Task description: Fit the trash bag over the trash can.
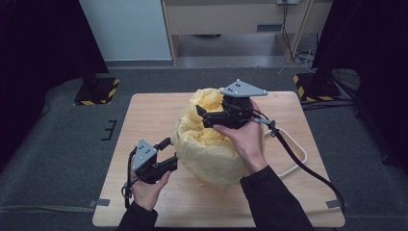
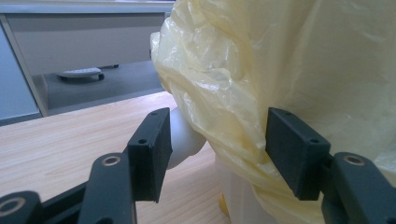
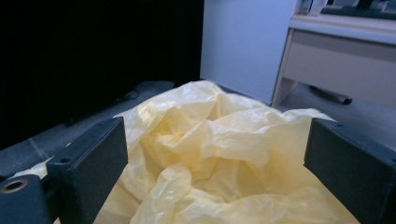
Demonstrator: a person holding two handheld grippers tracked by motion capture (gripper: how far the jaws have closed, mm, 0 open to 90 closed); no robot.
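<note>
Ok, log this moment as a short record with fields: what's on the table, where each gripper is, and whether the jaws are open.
surface: wooden table
main item: yellow plastic bag, crumpled, draped over a pale container
left gripper: low at the bag's left side, jaws open, bag's hanging edge between them, not clamped
right gripper: above the bag's open top, jaws open, pointing into the crumpled plastic
cable: white cord on the table right of the bag
grasp: neither gripper holds anything
</note>
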